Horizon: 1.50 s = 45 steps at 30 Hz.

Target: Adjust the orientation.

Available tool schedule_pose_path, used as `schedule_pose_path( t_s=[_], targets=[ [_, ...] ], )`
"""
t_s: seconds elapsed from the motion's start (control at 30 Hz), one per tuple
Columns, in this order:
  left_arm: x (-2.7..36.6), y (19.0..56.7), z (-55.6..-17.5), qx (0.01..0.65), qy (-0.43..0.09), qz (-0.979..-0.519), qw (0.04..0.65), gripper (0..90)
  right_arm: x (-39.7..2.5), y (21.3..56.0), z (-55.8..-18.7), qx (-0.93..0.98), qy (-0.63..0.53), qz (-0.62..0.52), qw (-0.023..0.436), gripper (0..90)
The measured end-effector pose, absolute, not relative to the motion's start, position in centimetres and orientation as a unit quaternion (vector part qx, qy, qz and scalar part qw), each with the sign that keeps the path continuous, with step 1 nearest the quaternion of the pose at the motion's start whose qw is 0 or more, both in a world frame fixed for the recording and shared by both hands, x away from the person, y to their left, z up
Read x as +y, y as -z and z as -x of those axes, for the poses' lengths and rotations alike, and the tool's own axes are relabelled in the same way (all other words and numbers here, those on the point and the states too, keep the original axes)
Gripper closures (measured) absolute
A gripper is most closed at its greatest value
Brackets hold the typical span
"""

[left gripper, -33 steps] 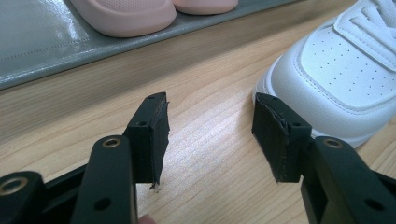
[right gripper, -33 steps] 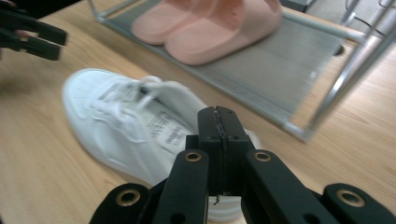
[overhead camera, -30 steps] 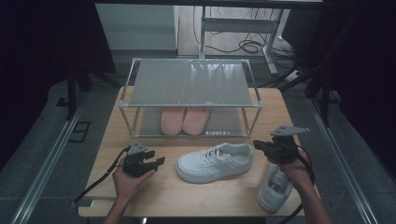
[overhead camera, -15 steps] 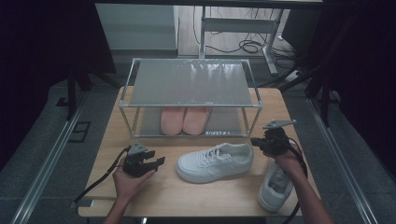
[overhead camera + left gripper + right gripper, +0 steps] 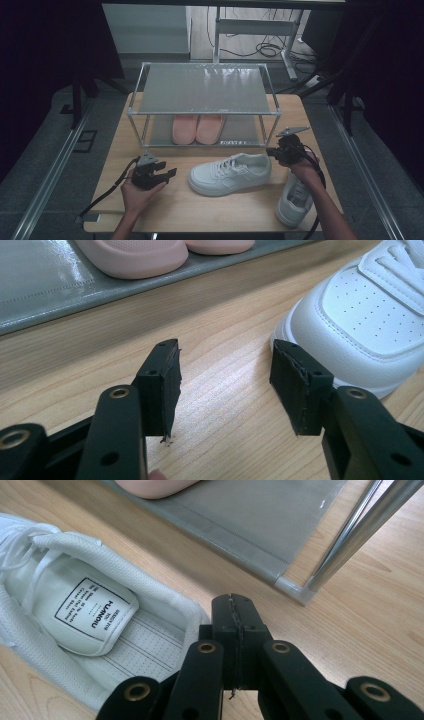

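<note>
Wooden table (image 5: 225, 210) bearing white sneaker (image 5: 231, 173) mid-frame; right gripper (image 5: 280, 152), jaws pressed together empty, hovering at heel; left gripper (image 5: 162, 175) gaping lower left.

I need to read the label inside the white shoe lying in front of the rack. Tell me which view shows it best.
The right gripper view: the label lies close and legible inside the white shoe. The high view shows the whole shoe, its label too small to read. The left gripper view shows its toe.

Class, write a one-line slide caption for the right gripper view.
The right gripper, jaws shut, hovers at the heel of a white sneaker beside the shoe rack.
</note>
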<state>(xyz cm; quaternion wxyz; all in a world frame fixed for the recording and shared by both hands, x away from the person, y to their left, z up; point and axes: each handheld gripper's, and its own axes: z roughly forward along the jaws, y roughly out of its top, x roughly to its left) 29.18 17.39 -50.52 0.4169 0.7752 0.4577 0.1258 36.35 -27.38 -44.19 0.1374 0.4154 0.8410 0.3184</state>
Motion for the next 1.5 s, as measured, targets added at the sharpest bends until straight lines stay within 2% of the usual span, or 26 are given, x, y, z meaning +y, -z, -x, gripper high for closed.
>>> schedule_pose_path(
  t_s=[0.63, 1.5],
  targets=[
    [17.3, 50.6, -29.2, 0.457, -0.125, -0.776, 0.416, 46.4, -27.3, 44.3, -35.1, 0.858, -0.296, -0.399, 0.134, 90.0],
    [17.1, 50.6, -29.2, 0.456, -0.123, -0.777, 0.415, 46.4, -26.9, 44.5, -29.3, 0.875, -0.315, -0.351, 0.113, 90.0]
  ],
)
